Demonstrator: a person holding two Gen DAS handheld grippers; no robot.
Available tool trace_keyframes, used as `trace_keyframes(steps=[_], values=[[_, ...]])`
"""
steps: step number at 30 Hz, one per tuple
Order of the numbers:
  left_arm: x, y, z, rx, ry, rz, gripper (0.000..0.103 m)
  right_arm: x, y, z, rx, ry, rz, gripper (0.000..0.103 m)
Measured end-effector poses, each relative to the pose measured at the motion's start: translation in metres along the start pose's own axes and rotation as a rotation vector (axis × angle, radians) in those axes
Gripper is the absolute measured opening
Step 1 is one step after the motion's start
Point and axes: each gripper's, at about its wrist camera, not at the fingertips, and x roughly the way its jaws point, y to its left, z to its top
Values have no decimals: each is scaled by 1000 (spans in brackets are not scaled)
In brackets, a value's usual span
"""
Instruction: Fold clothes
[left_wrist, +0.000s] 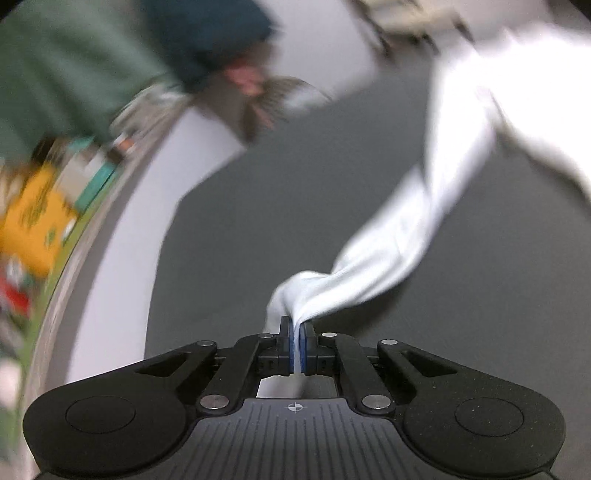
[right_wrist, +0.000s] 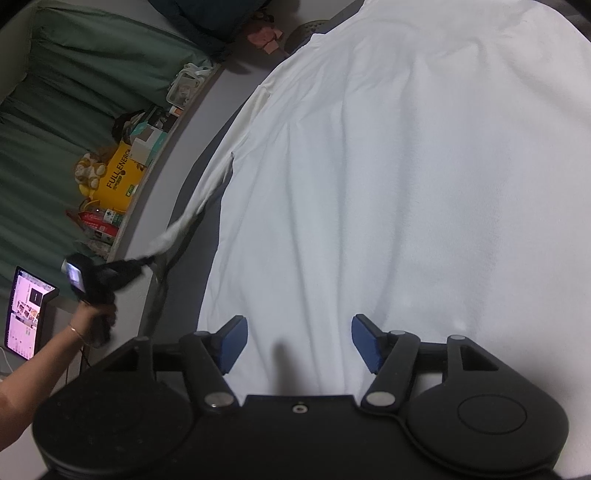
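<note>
A white long-sleeved shirt (right_wrist: 388, 177) lies spread over a dark grey surface (left_wrist: 295, 192). My left gripper (left_wrist: 298, 341) is shut on the cuff end of its sleeve (left_wrist: 388, 243), which stretches taut and twisted up to the right toward the shirt's body. In the right wrist view the left gripper (right_wrist: 146, 260) shows at the far left, held by a hand, pulling the sleeve (right_wrist: 207, 192) away from the shirt. My right gripper (right_wrist: 299, 341) hovers open over the lower part of the shirt, with nothing between its blue pads (right_wrist: 232, 341).
A pale grey border (right_wrist: 177, 158) runs along the surface's left edge. Beyond it are a green curtain (right_wrist: 74, 103), a yellow box (right_wrist: 120, 177), other small boxes and a plush toy. A lit laptop (right_wrist: 27, 314) sits at the far left. The left wrist view is motion-blurred.
</note>
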Motion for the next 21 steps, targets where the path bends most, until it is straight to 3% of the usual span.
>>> trace_keyframes(steps=[4,6,8,11,13,15,16,17,19,21], values=[[-4,38,21,-196,26,-50,3,0,-1,0,-3,0,5,63],[22,53,27,-289,101,-38,3,-1,-1,0,-7,0,7,64],[49,60,27,-314,175,31,3,-1,-1,0,-10,2,7,64],[75,67,25,-370,231,12,4,-2,-1,0,-2,2,6,64],[76,67,15,-426,222,-49,7,-1,-1,0,3,2,6,64],[76,66,2,-462,229,-114,24,-1,0,1,5,3,10,64],[76,66,-5,-480,233,-147,44,0,0,2,6,3,14,64],[73,64,-9,-467,214,-121,69,1,0,2,7,2,17,64],[66,61,-18,-438,176,-62,90,2,-1,3,8,1,22,65],[60,59,-26,-422,139,-5,92,2,1,3,5,1,23,67]])
